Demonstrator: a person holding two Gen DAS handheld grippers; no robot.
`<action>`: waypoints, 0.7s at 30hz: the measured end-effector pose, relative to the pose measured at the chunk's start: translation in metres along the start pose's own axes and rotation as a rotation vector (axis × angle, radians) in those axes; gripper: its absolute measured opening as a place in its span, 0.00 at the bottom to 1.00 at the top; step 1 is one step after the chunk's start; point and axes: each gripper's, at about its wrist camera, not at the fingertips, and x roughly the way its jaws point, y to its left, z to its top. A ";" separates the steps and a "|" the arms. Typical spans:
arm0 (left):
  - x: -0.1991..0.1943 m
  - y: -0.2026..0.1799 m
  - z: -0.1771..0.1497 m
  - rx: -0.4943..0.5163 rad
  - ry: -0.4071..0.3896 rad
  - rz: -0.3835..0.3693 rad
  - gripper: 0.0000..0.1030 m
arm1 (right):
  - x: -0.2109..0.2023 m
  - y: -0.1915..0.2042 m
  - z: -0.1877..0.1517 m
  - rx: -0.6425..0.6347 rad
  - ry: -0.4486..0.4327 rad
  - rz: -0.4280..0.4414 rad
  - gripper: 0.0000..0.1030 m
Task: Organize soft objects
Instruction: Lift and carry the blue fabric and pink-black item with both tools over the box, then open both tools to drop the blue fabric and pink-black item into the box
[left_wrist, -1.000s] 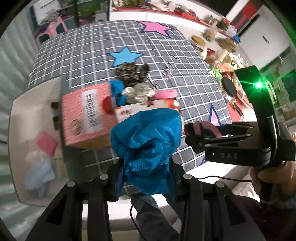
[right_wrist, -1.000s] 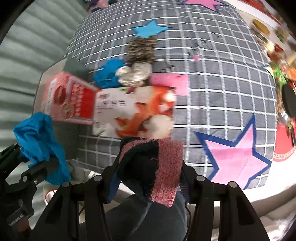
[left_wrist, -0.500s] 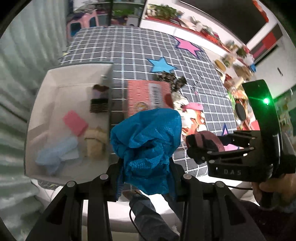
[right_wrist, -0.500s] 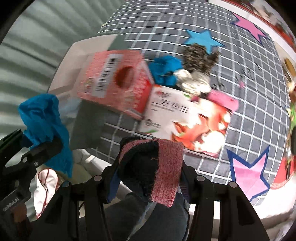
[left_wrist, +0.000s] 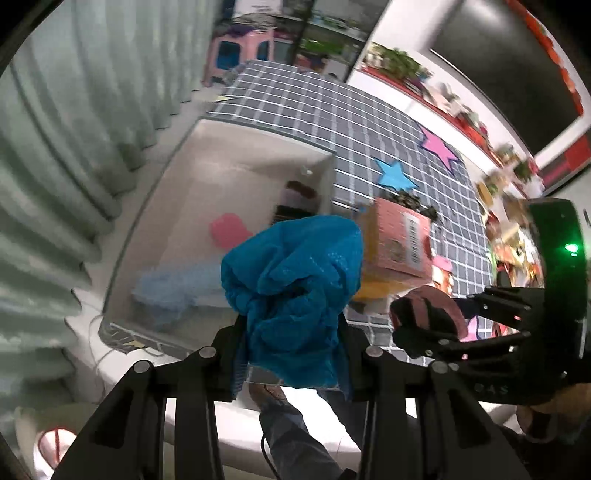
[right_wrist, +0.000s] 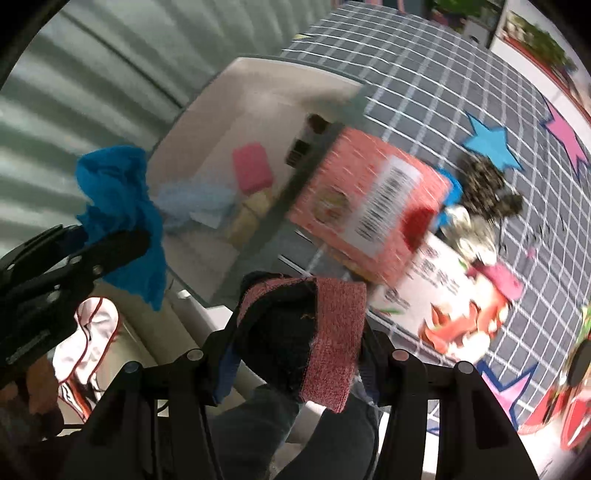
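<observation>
The white bin at the tabletop's edge by the curtain already holds a pink pad, a pale blue cloth and a few more soft pieces, so sorting looks partly done. 2 items are in transit: the left gripper has its fingers clamped on a crumpled blue cloth, bunched and puffy, just beside the bin's near corner; the right gripper pinches a folded black-and-red sock over the tabletop's near edge. Soft scraps remain beyond the red carton.
</observation>
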 end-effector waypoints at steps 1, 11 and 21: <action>0.000 0.004 0.001 -0.010 -0.002 0.004 0.41 | -0.001 0.004 0.004 -0.010 -0.001 0.003 0.54; 0.007 0.038 0.020 -0.109 -0.006 0.104 0.41 | -0.008 0.044 0.053 -0.102 -0.033 0.026 0.54; 0.026 0.056 0.039 -0.205 0.026 0.162 0.41 | -0.005 0.060 0.100 -0.114 -0.051 0.036 0.54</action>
